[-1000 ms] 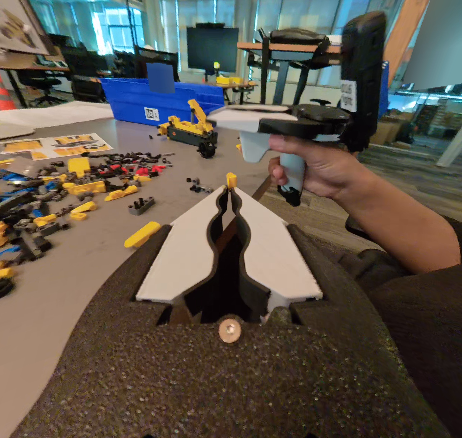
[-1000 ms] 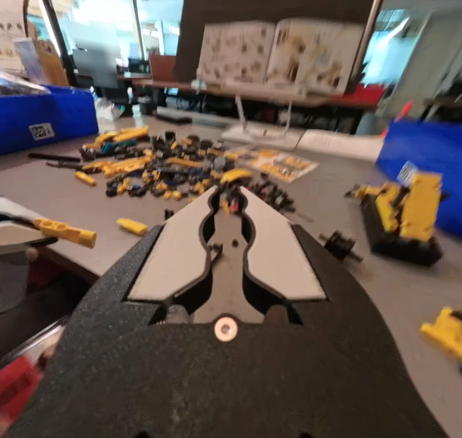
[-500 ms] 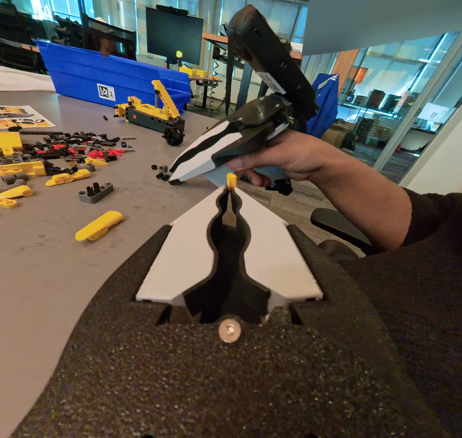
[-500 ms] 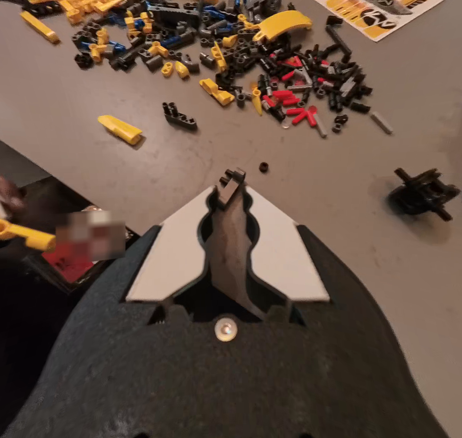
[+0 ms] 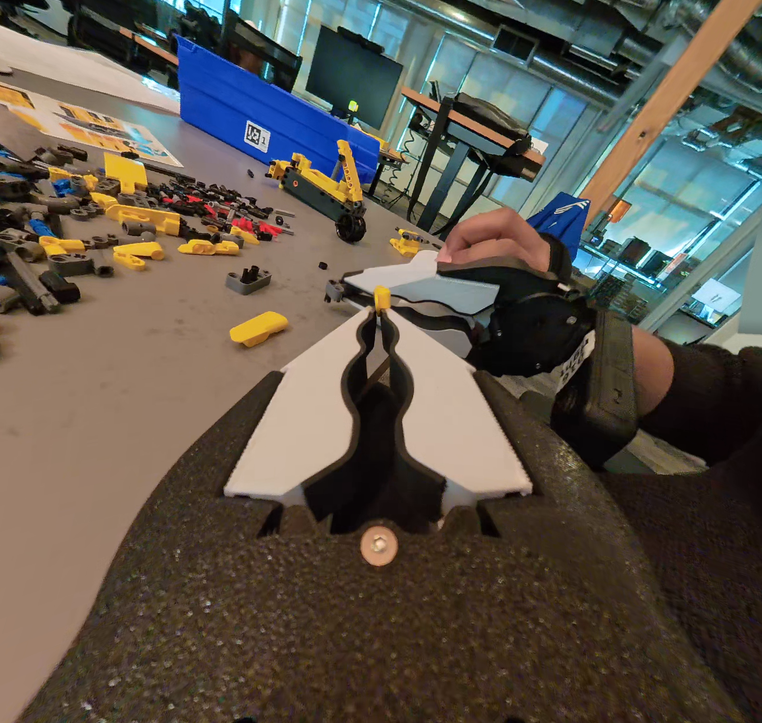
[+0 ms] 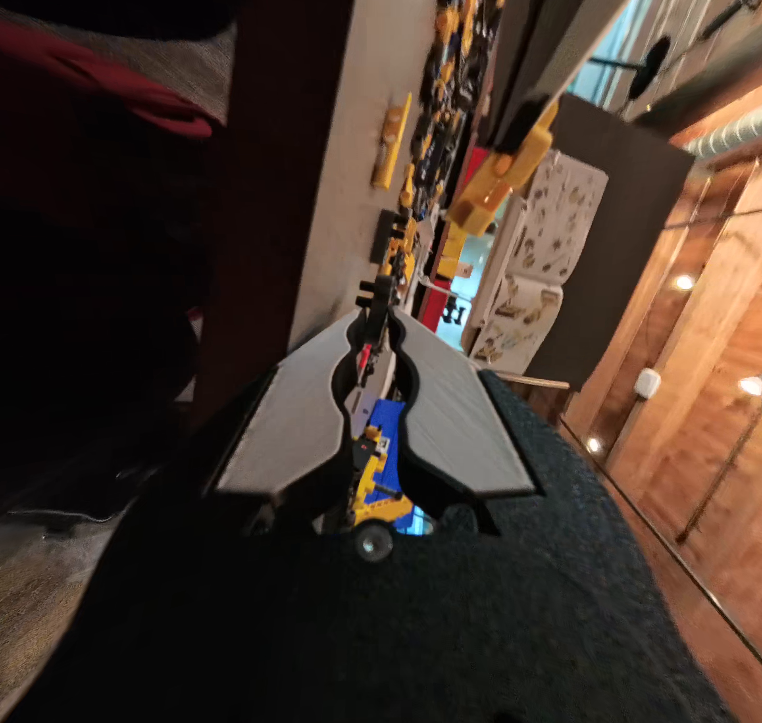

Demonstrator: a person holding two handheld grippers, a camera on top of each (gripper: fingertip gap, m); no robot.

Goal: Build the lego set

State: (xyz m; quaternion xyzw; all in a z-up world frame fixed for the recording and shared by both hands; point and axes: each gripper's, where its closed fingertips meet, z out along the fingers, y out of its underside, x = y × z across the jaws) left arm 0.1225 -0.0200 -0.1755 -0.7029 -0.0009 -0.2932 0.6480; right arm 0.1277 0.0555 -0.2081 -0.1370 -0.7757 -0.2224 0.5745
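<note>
My left gripper pinches a small yellow piece; right gripper pinches a dark pin piece near table edge; model looks half-built.

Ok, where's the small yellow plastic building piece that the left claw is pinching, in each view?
Left wrist view: small yellow plastic building piece, centre, pinched at the left claw's tips.
Right wrist view: upper right of centre, blurred.
Shared landmark: part-built yellow-and-black toy vehicle, upper middle in the left view, low centre in the right.
</note>
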